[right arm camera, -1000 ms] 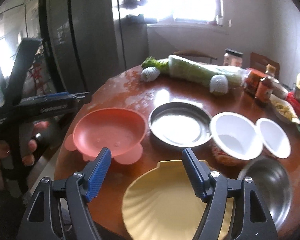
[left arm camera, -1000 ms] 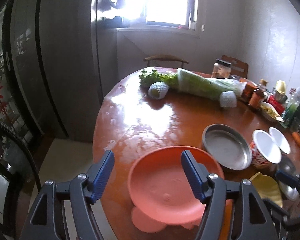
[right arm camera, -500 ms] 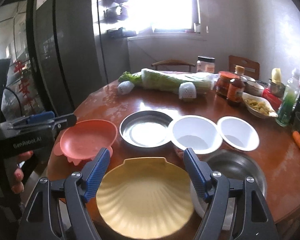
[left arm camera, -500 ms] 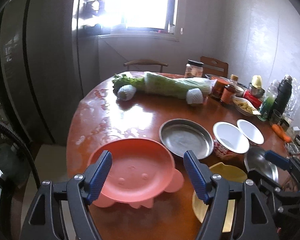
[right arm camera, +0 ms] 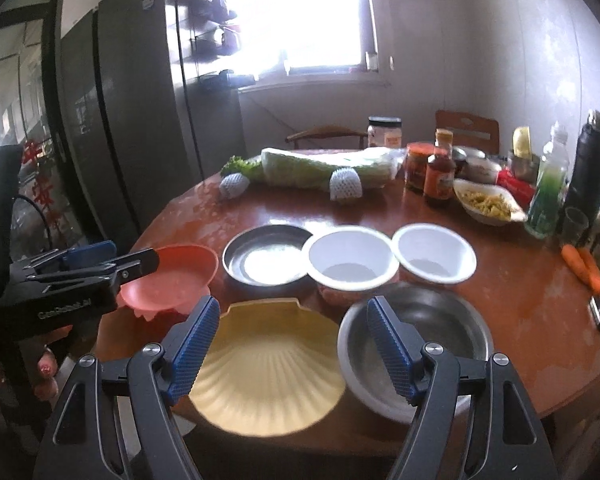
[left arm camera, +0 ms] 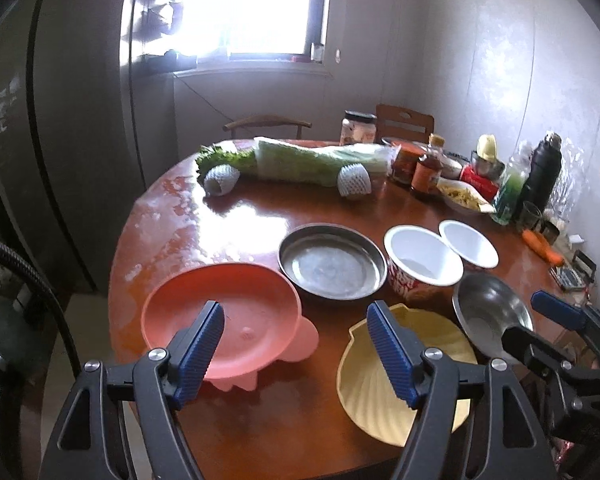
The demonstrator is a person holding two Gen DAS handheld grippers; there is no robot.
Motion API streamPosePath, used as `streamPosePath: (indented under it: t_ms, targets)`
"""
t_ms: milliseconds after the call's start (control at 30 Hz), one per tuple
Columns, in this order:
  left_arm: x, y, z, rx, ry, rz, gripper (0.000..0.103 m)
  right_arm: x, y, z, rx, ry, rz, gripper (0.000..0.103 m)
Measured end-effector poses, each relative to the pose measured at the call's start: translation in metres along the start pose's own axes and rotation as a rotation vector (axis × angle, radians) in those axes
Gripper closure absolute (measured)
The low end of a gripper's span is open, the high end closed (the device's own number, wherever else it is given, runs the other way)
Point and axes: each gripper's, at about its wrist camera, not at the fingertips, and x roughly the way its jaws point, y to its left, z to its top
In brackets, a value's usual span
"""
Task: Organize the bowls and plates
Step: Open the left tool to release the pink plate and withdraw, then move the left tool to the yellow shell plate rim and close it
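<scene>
The left hand-held gripper (left arm camera: 294,344) is spread wide and holds nothing. It hangs over the near edge of the round brown desk (left arm camera: 260,216). The pink plate (left arm camera: 224,316) lies under its left finger, at about 7 o'clock on the desk. The yellow shell plate (left arm camera: 374,396) lies under its right finger, at about 6 o'clock.

The right hand-held gripper (right arm camera: 292,340) is spread wide too, with nothing between its blue fingers. In its own view, the yellow shell plate (right arm camera: 266,364) shows between the fingers, and the shiny metal bowl (right arm camera: 432,328) is just beside the plate, at about 5 o'clock on the desk.

Behind these, near the middle of the desk, is a row of three. The flat metal dish (right arm camera: 266,260) is on the left, the big white bowl (right arm camera: 350,258) is in the middle, and the small white bowl (right arm camera: 434,252) is on the right. The two white bowls touch at the rims. The big white bowl has a red pattern on its side.

At 12 o'clock, a long green cabbage (left arm camera: 320,160) lies across the far side of the desk. Two white foam nets (left arm camera: 354,180) lie just in front of it. At about 2 o'clock, there are jars and bottles (right arm camera: 440,176) and a dish of yellow food (right arm camera: 488,202). Two carrots (right arm camera: 584,268) lie at 3 o'clock, near a phone at the edge.
</scene>
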Motion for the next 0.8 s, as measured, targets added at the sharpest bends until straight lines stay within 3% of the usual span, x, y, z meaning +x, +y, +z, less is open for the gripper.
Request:
streamPosePath:
  t_ms: [333,800]
  targets:
    - [0.018,-0.013,-0.028,0.029,0.098,-0.016,0.029,-0.001,-0.005,-0.036,0.016,0.087,0.013,0.025]
    - [0.030,-0.016,-0.045,0.044,0.154,-0.009,0.029,0.010,-0.006,-0.063,0.061,0.189,0.051,0.025]
